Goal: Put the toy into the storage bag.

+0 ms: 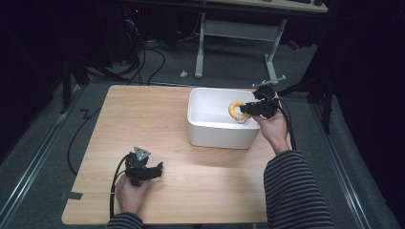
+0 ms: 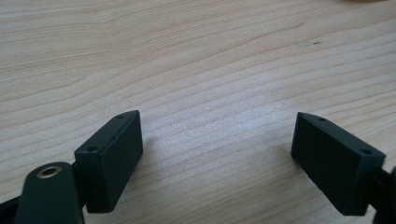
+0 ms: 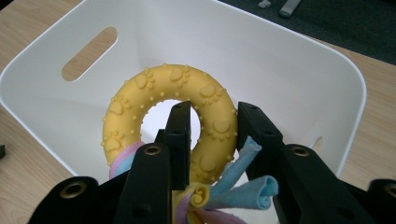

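Right gripper clamped on the lower right arc of a yellow ring toy, one jaw through its hole, the other against its outer edge. Pink, blue and yellow cloth strips knotted at the ring's bottom, splaying between the jaws. Ring held above the white bin, near the wall with the oval handle slot.
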Motion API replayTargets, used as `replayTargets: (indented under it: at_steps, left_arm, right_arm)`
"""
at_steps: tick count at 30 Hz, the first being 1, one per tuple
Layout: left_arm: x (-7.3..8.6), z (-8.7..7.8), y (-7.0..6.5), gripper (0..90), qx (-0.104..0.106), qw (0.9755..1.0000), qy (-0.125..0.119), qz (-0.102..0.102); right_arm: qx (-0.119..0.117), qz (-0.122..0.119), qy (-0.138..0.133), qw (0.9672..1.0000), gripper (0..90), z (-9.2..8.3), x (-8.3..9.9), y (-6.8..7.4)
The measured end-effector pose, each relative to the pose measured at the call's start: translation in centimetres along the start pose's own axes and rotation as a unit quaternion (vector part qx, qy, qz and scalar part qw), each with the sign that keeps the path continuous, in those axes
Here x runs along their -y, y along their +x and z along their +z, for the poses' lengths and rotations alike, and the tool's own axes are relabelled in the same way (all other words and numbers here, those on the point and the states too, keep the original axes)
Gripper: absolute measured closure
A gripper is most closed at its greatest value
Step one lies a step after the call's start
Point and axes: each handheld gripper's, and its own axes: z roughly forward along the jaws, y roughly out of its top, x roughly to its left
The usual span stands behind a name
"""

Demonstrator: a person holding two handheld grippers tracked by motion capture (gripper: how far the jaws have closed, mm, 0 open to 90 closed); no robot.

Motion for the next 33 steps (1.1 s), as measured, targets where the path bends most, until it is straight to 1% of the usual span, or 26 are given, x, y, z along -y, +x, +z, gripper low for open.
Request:
replayTargets:
  at_steps: [7, 11, 20, 27, 33]
  left_arm:
    - [0.0, 0.0, 0.0, 16.9, 0.0, 1.0, 0.0, 0.0]
    - [0.0, 0.0, 0.0, 17.0, -0.001, 1.0, 0.0, -0.001]
    - [0.0, 0.0, 0.0, 17.0, -0.001, 1.0, 0.0, -0.001]
    - [0.0, 0.0, 0.0, 17.0, -0.001, 1.0, 0.0, -0.001]
    - [0.0, 0.0, 0.0, 17.0, 0.0, 1.0, 0.0, -0.001]
  right_arm:
    - [0.002, 0.006, 0.009, 0.9999, 66.9, 1.2, -0.1, -0.2]
    - [0.011, 0.001, 0.016, 0.9998, 66.9, 1.8, 0.0, -0.2]
    - [0.009, 0.005, 0.027, 0.9996, 66.8, 2.7, -0.1, -0.4]
    - [0.011, -0.006, 0.033, 0.9994, 66.8, 3.1, 0.0, 0.2]
    - [0.004, -0.008, 0.041, 0.9991, 66.7, 4.0, 0.2, 0.6]
